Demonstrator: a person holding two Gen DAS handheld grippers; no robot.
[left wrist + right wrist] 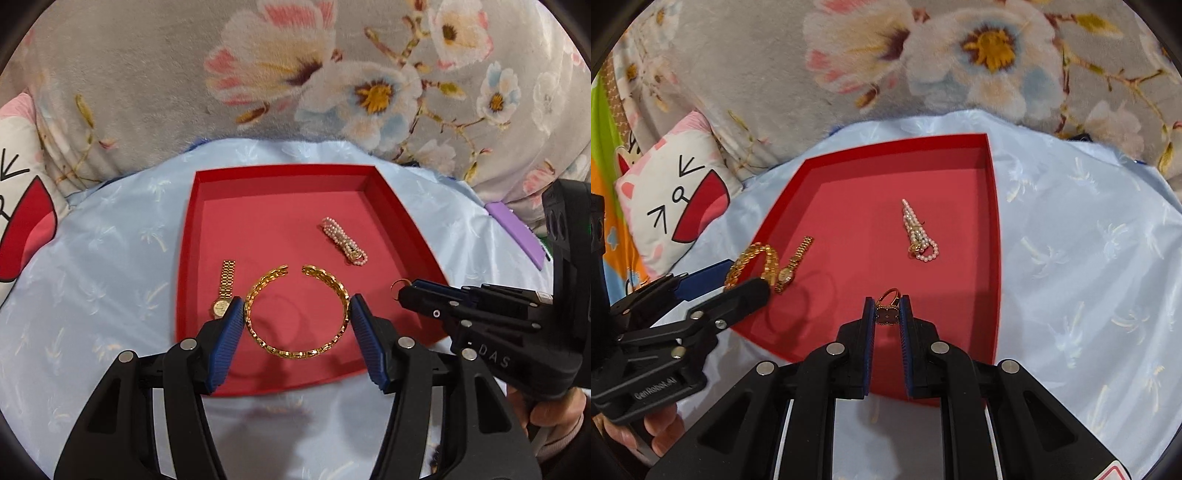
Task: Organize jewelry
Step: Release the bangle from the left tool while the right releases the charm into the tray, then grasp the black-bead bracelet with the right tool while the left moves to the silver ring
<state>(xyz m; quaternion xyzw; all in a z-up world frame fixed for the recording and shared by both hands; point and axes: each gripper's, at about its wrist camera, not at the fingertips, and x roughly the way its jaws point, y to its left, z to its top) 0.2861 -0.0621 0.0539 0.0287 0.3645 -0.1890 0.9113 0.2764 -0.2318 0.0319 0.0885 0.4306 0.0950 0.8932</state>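
lying on pale blue cloth (110, 258), a red tray (280, 177) holds a pearl bracelet (343, 240) and gold watch (223, 291). left gripper (297, 314) jaws clench a gold bangle (295, 314) above it; right gripper (888, 314) jaws pinch a ring (888, 308).

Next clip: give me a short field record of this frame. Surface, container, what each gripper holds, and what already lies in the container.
surface: pale blue cloth, floral blanket behind
container: open red tray
left gripper: clamped on a gold open bangle, held above the tray
right gripper: shut on a gold ring with a flat dark ornament, over the tray's near part
lying in tray: gold watch, pearl strand
bystander item: cat-face cushion, off the cloth's left edge
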